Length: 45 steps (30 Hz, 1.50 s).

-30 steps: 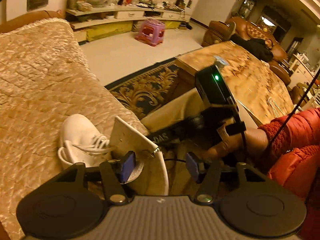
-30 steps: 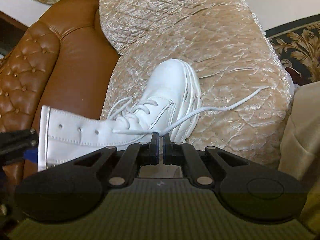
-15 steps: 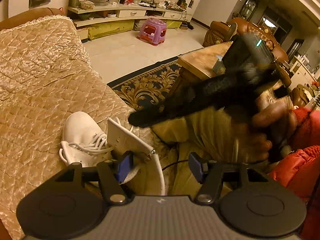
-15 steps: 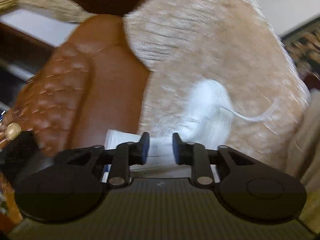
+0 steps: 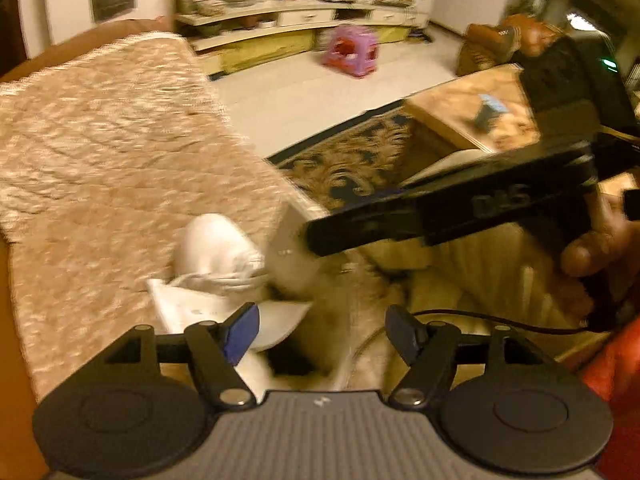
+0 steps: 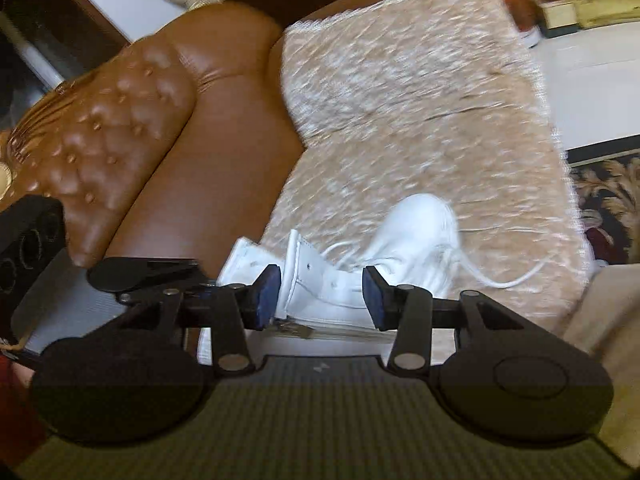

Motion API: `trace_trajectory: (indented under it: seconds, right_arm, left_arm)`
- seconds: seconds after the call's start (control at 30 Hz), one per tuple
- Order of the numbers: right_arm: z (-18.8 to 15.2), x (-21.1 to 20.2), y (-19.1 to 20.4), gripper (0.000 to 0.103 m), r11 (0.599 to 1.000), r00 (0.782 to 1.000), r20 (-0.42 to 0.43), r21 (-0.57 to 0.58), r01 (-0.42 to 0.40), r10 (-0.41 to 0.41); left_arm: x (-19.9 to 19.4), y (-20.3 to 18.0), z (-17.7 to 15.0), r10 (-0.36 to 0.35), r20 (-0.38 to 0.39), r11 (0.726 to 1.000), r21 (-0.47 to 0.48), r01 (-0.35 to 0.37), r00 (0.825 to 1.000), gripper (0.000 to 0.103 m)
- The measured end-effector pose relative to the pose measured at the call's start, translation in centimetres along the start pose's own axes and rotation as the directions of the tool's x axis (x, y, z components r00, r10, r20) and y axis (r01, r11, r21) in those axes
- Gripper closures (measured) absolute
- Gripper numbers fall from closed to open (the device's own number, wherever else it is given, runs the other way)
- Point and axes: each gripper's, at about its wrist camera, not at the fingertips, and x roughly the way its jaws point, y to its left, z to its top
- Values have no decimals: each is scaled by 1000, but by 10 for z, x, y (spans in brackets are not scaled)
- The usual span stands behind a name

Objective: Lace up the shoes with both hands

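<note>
A white high-top shoe [image 6: 416, 236] lies on the beige quilted sofa cover [image 6: 420, 128], toe pointing away. Its ankle flaps [image 6: 304, 272] sit loose between the fingers of my right gripper [image 6: 322, 298], which is open and grips nothing. One loose lace end [image 6: 500, 280] trails right across the cover. In the left wrist view the shoe [image 5: 216, 248] is blurred, just ahead of my left gripper [image 5: 322, 332], which stands wide open and empty. The right gripper's black body [image 5: 440, 216] crosses above the shoe, held by a hand [image 5: 592, 252].
The brown leather sofa arm and back [image 6: 132, 128] rise to the left. Beyond the seat edge are a patterned rug [image 5: 352, 164], a wooden coffee table [image 5: 480, 120], a pink stool [image 5: 352, 50] and a low shelf unit along the wall. A cable [image 5: 500, 320] runs by the left gripper.
My right gripper was shut on the lace one second ago; it has opened, let the lace go and now sits at the ankle flaps. The left gripper stayed open and shifted slightly.
</note>
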Motion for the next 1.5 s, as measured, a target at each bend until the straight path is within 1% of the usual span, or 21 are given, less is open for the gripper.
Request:
trace_trajectory:
  seconds: [0.03, 0.13, 0.23, 0.3, 0.47, 0.63, 1.23, 1.37, 1.5]
  right_arm:
    - [-2, -2, -4, 51, 1000, 1000, 10, 11, 13, -14]
    - [-8, -6, -25, 51, 995, 999, 12, 94, 38, -39]
    - [-21, -4, -53, 51, 978, 1000, 6, 210, 14, -16]
    - [-29, -3, -64, 51, 967, 1000, 11, 255, -6, 3]
    - [-35, -3, -72, 51, 968, 1000, 18, 252, -13, 9]
    - [-37, -3, -72, 51, 969, 1000, 18, 248, -19, 15]
    - [-41, -6, -73, 49, 970, 999, 27, 241, -32, 27]
    - [-42, -5, -74, 49, 970, 999, 30, 240, -33, 27]
    - [-42, -5, -74, 48, 971, 999, 33, 238, -34, 27]
  left_arm:
    - [1, 0, 2, 21, -13, 1000, -2, -21, 1000, 28]
    - [6, -6, 7, 67, -42, 998, 13, -66, 997, 22]
    - [11, -15, 10, 94, -61, 995, 45, -92, 994, 18]
    - [13, -20, 12, 106, -67, 993, 60, -102, 992, 17]
    - [17, -25, 10, 126, -87, 990, 72, -120, 988, 14]
    - [22, -26, 12, 145, -102, 987, 79, -137, 984, 12]
    - [32, -34, 15, 193, -135, 977, 112, -179, 972, 11]
    - [33, -35, 16, 197, -136, 976, 117, -181, 971, 11]
    - [27, -37, 18, 193, -107, 973, 147, -176, 975, 11]
